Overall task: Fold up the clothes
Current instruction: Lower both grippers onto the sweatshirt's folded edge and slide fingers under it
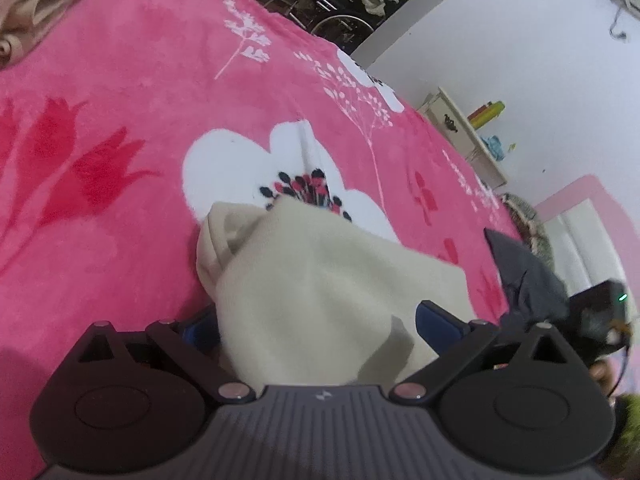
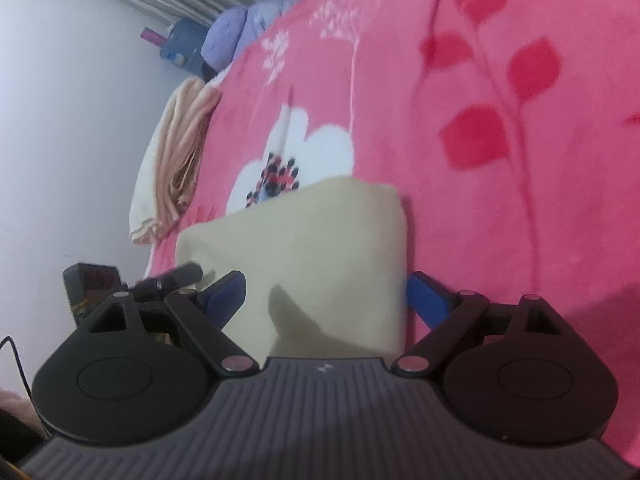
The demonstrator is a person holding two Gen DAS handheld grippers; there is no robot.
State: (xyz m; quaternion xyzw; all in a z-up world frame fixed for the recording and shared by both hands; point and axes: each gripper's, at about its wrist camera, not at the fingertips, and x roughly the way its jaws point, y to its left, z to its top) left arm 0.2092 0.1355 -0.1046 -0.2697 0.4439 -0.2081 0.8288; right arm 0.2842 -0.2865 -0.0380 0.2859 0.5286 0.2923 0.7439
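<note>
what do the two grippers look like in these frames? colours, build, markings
Both match: a ribbed dark grey body with a small pale logo at its front edge, two black round-lobed linkage arms with silvery pivot pins, and blue finger pads. Left gripper, right gripper. A thin black cable runs at the right view's lower left edge.

The folded cloth (image 1: 320,280) sits on the blanket (image 1: 120,200) at lower centre; another garment (image 2: 172,164) lies at the blanket's left edge.

Two hand-held grippers, fingers spread wide

The left gripper (image 1: 320,320) and the right gripper (image 2: 326,296) each point forward and low, blue-padded fingers (image 2: 426,300) held well apart; the left one's near finger (image 1: 438,322) shows clearly.
</note>
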